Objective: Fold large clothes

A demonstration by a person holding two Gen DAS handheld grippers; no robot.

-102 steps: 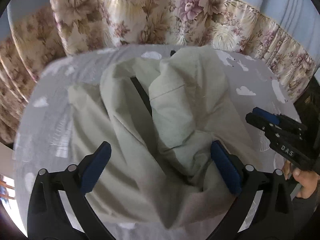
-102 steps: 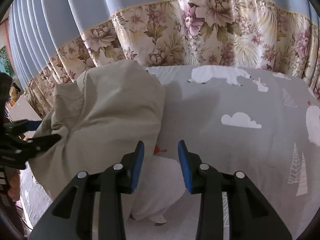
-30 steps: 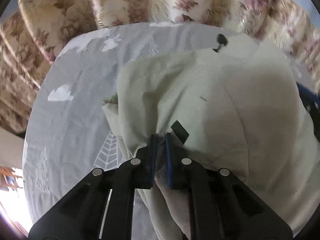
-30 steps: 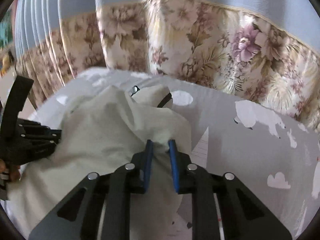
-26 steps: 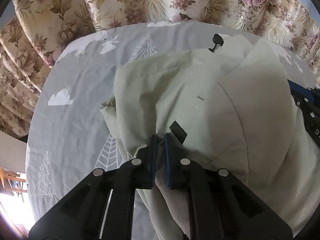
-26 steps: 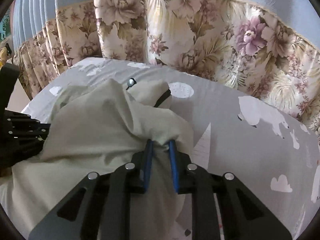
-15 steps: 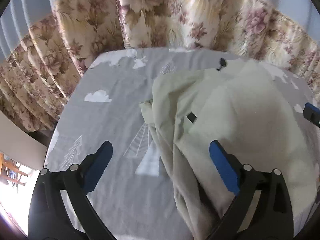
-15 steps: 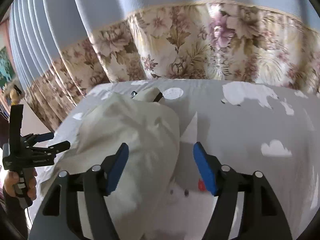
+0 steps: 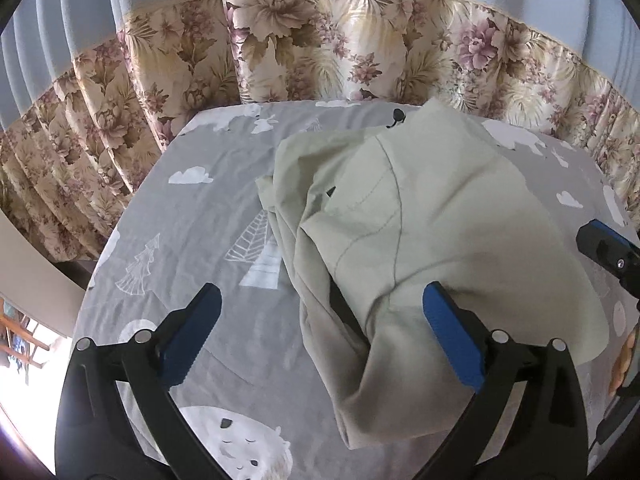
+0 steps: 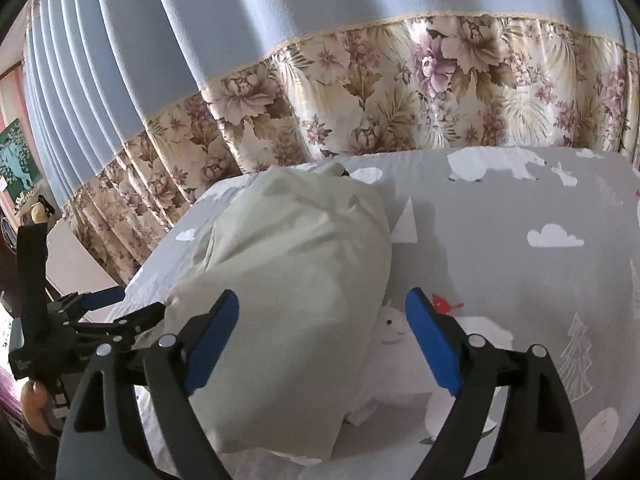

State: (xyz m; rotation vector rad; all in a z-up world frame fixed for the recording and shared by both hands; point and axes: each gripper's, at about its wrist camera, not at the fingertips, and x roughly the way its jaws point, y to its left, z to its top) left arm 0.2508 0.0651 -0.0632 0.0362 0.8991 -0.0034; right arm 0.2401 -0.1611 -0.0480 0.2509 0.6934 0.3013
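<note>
Both claws have let go of the cloth they pinched a second ago and drawn back. Left gripper (image 9: pixel 326 338) has just been opening and stands wide, nothing pressed between its pads; right gripper (image 10: pixel 322 338) likewise. Pale green garment (image 9: pixel 420 216) lies heaped on the grey printed sheet (image 9: pixel 192 216). Only the left view shows its stitched seams and black toggle (image 9: pixel 397 114); only the right shows a hand (image 10: pixel 34 404) on the other tool.

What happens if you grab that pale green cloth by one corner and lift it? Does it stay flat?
Probably not. The cloth lies in soft folds and creases, so it would likely droop and hang. It looks thin, so probably light. On the smooth sheet it may bunch if pushed.
</note>
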